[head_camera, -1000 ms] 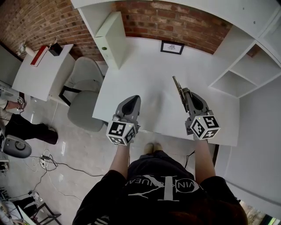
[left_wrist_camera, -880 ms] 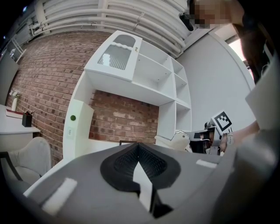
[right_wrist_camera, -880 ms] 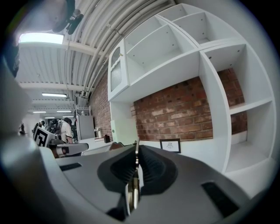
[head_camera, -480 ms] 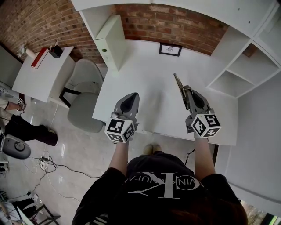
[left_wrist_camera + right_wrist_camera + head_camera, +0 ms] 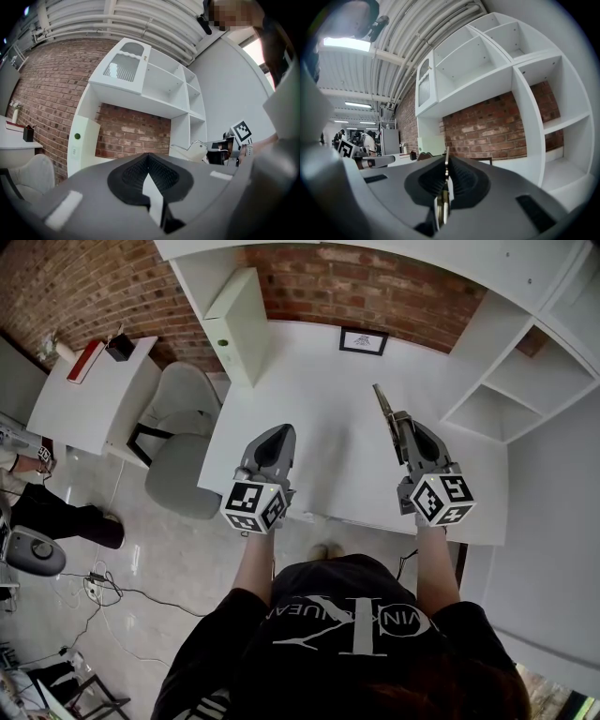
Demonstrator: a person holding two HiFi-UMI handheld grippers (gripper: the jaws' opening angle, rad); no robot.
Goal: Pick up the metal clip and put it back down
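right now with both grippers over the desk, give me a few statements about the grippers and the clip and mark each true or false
1. The right gripper is shut on the metal clip. True.
2. The left gripper holds a second clip. False: its jaws are together with nothing between them.
3. The metal clip lies flat on the white desk. False: it is gripped in the right gripper and sticks out past the jaws.
4. A small framed picture sits at the back of the desk by the brick wall. True.
5. In the head view, a grey chair stands left of the desk. True.
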